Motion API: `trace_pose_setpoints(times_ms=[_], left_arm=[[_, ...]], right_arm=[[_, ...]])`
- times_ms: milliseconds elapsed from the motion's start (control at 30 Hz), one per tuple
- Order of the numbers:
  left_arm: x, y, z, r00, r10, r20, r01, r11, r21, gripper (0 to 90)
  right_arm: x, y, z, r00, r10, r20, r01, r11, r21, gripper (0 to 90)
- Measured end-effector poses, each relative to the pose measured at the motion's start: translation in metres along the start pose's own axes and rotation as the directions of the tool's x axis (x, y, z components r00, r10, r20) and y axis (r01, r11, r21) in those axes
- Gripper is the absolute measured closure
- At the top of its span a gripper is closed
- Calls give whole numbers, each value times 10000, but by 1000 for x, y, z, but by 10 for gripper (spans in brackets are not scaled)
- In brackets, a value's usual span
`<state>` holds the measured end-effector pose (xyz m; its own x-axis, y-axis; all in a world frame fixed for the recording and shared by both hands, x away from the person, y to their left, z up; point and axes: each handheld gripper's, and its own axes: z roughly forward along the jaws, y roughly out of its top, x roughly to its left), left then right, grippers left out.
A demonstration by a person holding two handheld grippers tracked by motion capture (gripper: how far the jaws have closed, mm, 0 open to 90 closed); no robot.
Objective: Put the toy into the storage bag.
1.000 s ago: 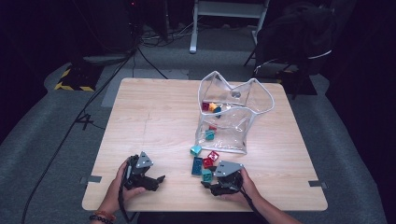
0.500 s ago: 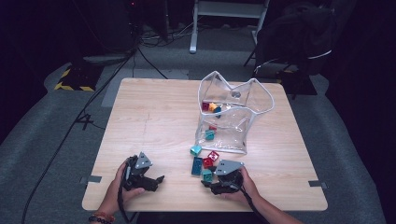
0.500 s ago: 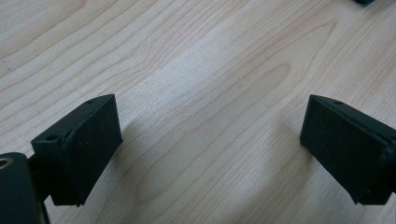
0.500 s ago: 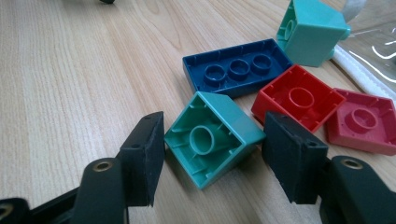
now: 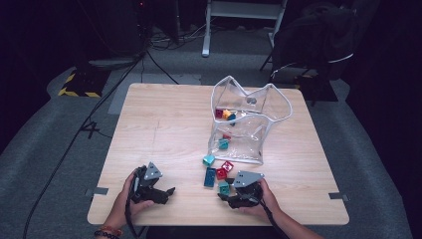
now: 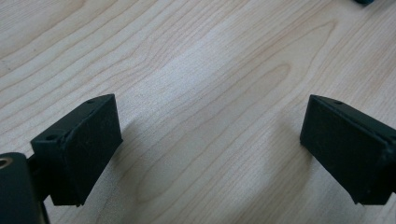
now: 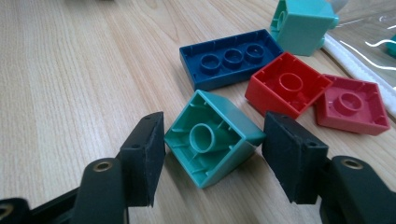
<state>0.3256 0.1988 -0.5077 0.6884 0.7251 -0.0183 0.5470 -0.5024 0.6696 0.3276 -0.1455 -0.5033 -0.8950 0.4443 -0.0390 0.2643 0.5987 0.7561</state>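
A teal brick (image 7: pixel 215 140) (image 5: pixel 224 187) lies upside down on the wooden table (image 5: pixel 164 129), near the front edge. My right gripper (image 7: pixel 215 154) (image 5: pixel 225 193) has just been closing; both pads now touch opposite corners of this brick. Just beyond it lie a dark blue brick (image 7: pixel 231 63) (image 5: pixel 210 177), a red brick (image 7: pixel 287 86) (image 5: pixel 221 173), a darker red brick (image 7: pixel 350 105) (image 5: pixel 228 166) and a teal cube (image 7: pixel 303 23) (image 5: pixel 208 160). My left gripper (image 6: pixel 210 149) (image 5: pixel 166 193) rests at the front left, jaws wide apart over bare wood.
A clear plastic bag (image 5: pixel 251 127) with a white rim stands right of the table's middle, holding several coloured bricks. Its edge (image 7: pixel 355 56) lies close behind the loose bricks. Cables and a chair base sit on the dark floor beyond the table.
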Motion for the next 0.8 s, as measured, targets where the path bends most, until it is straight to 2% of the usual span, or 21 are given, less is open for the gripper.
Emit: trace_pose_setpoints(times_ms=[200, 467, 800], left_arm=[[0, 0, 0, 10000, 4, 1, -4, 10000, 3, 56], [0, 0, 0, 10000, 10, 2, -10, 10000, 3, 56], [0, 0, 0, 10000, 12, -2, -12, 10000, -9, 56]], right_arm=[[-2, 0, -10, 9998, -23, 184, 27, 9998, -209, 404], [-7, -3, -11, 9997, 40, 252, -37, 9999, -105, 405], [-10, -3, -18, 9992, 60, 387, -50, 9997, -258, 405]])
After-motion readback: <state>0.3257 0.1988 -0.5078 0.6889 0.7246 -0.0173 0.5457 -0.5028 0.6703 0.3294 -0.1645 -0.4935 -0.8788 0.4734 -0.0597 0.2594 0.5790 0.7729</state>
